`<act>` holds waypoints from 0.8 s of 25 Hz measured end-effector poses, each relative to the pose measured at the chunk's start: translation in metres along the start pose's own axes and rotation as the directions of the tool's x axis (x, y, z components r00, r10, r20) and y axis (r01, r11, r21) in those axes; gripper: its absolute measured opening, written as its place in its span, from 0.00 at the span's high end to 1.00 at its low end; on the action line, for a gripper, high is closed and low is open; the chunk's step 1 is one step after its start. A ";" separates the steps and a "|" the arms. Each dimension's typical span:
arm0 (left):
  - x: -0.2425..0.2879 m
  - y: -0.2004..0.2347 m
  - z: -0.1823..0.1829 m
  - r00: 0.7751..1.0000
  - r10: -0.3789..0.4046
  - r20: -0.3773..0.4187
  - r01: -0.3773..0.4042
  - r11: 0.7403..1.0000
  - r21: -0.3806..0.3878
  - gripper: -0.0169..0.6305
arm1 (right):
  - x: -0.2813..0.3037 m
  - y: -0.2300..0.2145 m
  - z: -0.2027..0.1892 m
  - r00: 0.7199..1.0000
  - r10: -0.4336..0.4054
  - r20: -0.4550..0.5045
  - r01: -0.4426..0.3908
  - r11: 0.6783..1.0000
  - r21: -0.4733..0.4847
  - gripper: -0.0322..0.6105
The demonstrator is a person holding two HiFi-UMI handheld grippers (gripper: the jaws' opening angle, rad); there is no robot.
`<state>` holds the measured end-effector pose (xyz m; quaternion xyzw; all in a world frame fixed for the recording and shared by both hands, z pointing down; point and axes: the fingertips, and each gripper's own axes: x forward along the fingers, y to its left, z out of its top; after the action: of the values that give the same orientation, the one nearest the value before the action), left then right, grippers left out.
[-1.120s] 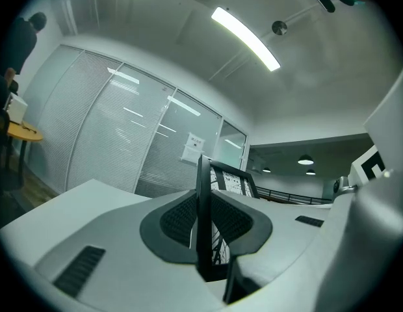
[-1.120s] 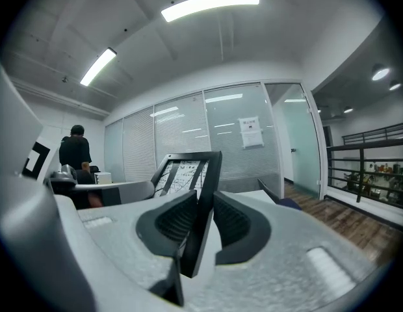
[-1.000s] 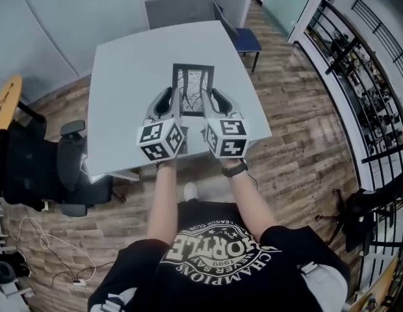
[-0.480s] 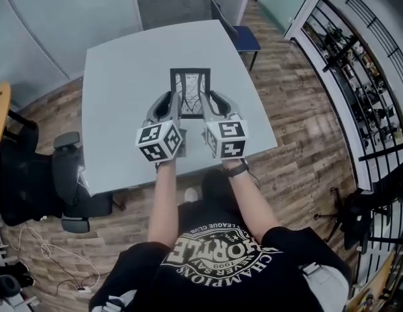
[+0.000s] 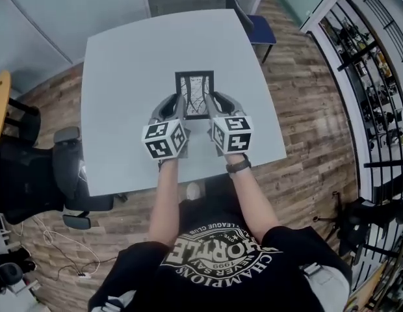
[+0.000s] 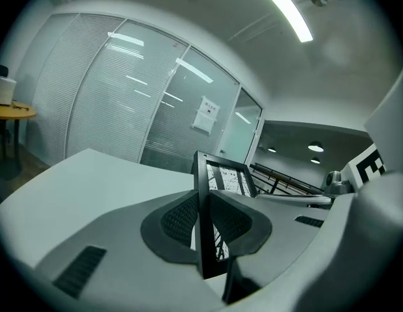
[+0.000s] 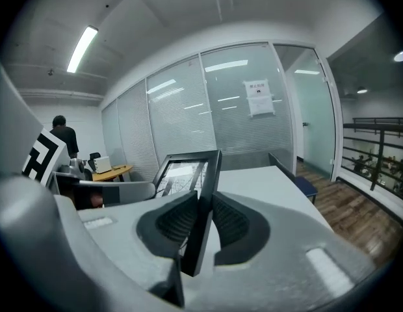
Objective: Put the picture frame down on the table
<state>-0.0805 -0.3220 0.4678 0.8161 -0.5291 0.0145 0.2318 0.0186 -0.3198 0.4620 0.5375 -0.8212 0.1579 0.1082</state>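
1. The picture frame (image 5: 194, 95) has a thin black edge all the way round. It is taller than it is wide.
2. Inside the frame is a white picture with thin dark lines. The lines cross each other like bare branches.
3. The frame is over the middle of the grey table (image 5: 117, 70), a bit nearer to the person's side of it. The picture side faces up toward the person. I cannot tell if the bottom edge of the frame touches the table top.
4. The left gripper (image 5: 178, 108) is clamped on the left edge of the frame. In the left gripper view its ribbed pads (image 6: 182, 216) press on both sides of the black edge.
5. The right gripper (image 5: 213, 106) pinches the right edge of the frame the same way. In the right gripper view its pads (image 7: 177, 221) squeeze the black edge from both sides.
6. Each gripper is grey and has a white cube (image 5: 164, 140) with black square marks at its back end. The cubes are over the near part of the table.
7. A blue chair (image 5: 257, 25) stands at the far side of the table. A black office chair (image 5: 32, 174) stands at the left side of the table.
8. A wood floor (image 5: 305, 109) lies all around the table. A black railing (image 5: 377, 77) runs along to the right of the table.
9. A glass wall (image 7: 188, 116) stands past the far side of the table, with a white paper (image 7: 257, 97) stuck on it.
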 end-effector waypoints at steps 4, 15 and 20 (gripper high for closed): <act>0.039 0.019 -0.019 0.997 0.031 -0.070 -0.033 0.999 -0.024 0.87 | 0.040 -0.022 -0.018 0.998 0.011 -0.065 -0.009 1.000 0.023 0.84; 0.111 0.073 -0.077 0.971 0.082 -0.223 -0.109 0.988 -0.111 0.87 | 0.124 -0.055 -0.078 0.973 -0.022 -0.228 0.033 0.998 0.046 0.84; 0.132 0.088 -0.104 0.955 0.097 -0.282 -0.139 0.981 -0.134 0.87 | 0.148 -0.067 -0.106 0.958 -0.015 -0.287 0.036 0.997 0.071 0.84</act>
<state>-0.0761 -0.4235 0.6285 0.7529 -0.5395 0.1006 0.3633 0.0216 -0.4304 0.6217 0.5232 -0.7834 0.2635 0.2076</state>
